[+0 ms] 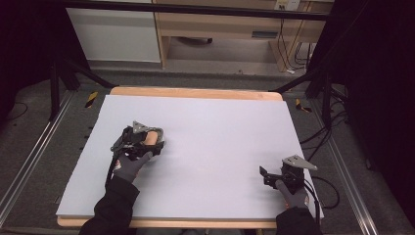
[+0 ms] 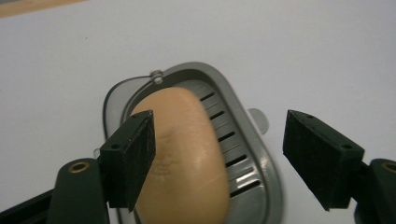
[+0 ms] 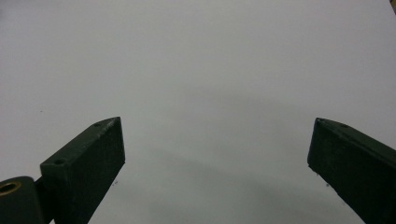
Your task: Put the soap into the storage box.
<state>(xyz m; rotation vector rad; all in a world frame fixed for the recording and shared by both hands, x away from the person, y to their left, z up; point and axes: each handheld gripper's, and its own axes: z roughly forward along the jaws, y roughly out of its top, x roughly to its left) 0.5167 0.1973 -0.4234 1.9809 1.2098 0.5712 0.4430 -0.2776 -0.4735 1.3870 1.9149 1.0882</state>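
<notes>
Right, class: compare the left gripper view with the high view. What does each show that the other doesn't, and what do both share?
Left gripper view alone: the slots in the grey soap dish and the wide gap between the open jaws around the soap.
High view alone: the right gripper over the bare white table, both gloved hands, the floor beyond.
Both: the left gripper, soap, dish, white table.

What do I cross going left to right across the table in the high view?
Left gripper over the soap in its dish → bare white table surface → right gripper.
</notes>
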